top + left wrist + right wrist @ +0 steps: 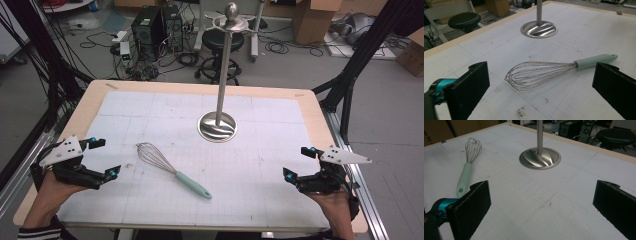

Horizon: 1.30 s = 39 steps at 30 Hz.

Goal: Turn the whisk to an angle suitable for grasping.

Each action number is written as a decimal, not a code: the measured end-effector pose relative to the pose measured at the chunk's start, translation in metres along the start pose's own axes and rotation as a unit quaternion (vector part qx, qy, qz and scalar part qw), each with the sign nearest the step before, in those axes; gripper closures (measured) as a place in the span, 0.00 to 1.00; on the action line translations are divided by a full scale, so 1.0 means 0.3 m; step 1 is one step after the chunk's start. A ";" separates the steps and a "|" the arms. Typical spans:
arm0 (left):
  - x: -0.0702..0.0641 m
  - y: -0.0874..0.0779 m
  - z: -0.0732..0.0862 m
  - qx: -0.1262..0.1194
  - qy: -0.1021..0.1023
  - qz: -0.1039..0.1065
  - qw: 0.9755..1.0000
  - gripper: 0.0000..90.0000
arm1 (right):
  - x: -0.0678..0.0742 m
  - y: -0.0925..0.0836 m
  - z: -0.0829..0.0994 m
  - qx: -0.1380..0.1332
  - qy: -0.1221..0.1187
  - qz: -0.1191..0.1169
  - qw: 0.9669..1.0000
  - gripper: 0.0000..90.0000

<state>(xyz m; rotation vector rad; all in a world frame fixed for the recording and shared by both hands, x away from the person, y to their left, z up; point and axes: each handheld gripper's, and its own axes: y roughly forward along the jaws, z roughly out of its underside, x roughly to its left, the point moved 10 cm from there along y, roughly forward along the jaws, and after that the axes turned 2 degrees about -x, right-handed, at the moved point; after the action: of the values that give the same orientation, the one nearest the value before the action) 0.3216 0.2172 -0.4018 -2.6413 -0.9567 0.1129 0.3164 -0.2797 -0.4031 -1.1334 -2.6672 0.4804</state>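
Observation:
A wire whisk (170, 168) with a pale green handle lies flat on the white mat, left of centre; its wire head (536, 74) points toward my left gripper and its handle (464, 179) toward the front. Behind it a steel stand (218, 125) rises on a tall pole from a round base (539, 29) (540, 158). My left gripper (104, 157) rests at the mat's left edge, open and empty, a short way from the whisk's wires. At the right edge my right gripper (299, 162) is open too, with nothing between its jaws.
The white gridded mat (260, 150) covers most of the wooden table (90, 102). Beyond the far edge stand a black stool (220, 47), computer towers (155, 25), cables and cardboard boxes on the floor. Black frame struts (350, 75) rise at the right.

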 end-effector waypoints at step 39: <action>-0.097 0.089 -0.156 0.048 0.078 0.111 0.990 0.02 | 0.017 -0.010 -0.019 -0.004 -0.007 -0.009 1.000 0.01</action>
<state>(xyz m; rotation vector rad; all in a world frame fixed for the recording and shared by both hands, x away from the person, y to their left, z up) 0.3240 0.1666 -0.3676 -2.6140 -0.5898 0.0033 0.3127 -0.2766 -0.3963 -1.1127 -2.6903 0.4760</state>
